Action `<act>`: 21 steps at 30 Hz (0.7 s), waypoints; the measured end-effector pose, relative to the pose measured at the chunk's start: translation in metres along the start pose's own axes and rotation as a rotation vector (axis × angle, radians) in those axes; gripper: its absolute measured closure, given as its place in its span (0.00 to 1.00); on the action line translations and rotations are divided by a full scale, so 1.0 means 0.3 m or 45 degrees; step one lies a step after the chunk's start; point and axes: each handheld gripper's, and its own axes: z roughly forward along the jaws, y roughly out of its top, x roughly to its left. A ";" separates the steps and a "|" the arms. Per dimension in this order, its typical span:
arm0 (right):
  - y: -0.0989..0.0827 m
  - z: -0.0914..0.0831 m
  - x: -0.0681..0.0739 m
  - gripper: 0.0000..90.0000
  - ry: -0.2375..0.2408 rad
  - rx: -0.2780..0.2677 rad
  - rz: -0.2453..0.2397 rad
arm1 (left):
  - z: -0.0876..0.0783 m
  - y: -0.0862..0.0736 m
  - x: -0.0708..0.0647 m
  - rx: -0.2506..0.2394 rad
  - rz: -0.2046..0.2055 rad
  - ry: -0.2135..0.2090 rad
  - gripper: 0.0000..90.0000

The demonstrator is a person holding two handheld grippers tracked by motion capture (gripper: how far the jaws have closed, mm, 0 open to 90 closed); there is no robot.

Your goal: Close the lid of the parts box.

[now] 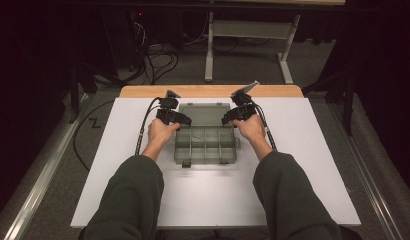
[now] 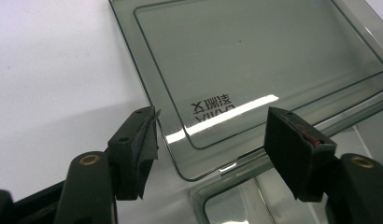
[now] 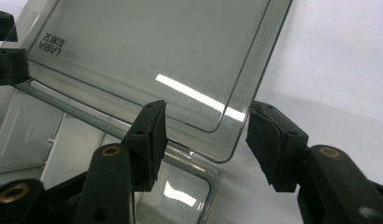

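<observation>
A smoky clear plastic compartment box (image 1: 205,146) lies on the white board (image 1: 118,180), its lid (image 1: 204,113) folded open flat toward the far side. My left gripper (image 1: 185,121) is at the lid's left hinge corner. In the left gripper view its jaws (image 2: 210,130) stand open, with the lid's (image 2: 255,51) rounded corner between them and untouched. My right gripper (image 1: 226,120) is at the right hinge corner. Its jaws (image 3: 206,116) are open astride the lid's (image 3: 147,46) corner, pads apart from it. The box's base (image 3: 63,140) sits just below.
The box's compartments look empty apart from one small thin item (image 1: 197,135). A wooden table edge (image 1: 208,91) runs behind the board. Cables (image 1: 143,127) trail from both grippers. A metal table frame (image 1: 248,45) and floor cables stand beyond.
</observation>
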 end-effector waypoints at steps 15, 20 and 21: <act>0.018 0.030 -0.016 0.53 0.016 0.052 0.043 | 0.045 0.006 0.027 0.036 -0.075 -0.012 0.38; 0.020 0.046 -0.026 0.53 0.038 0.065 0.073 | 0.048 0.005 0.034 0.036 -0.091 -0.034 0.38; 0.020 0.050 -0.028 0.53 0.049 0.072 0.084 | 0.048 0.006 0.034 0.041 -0.094 -0.039 0.38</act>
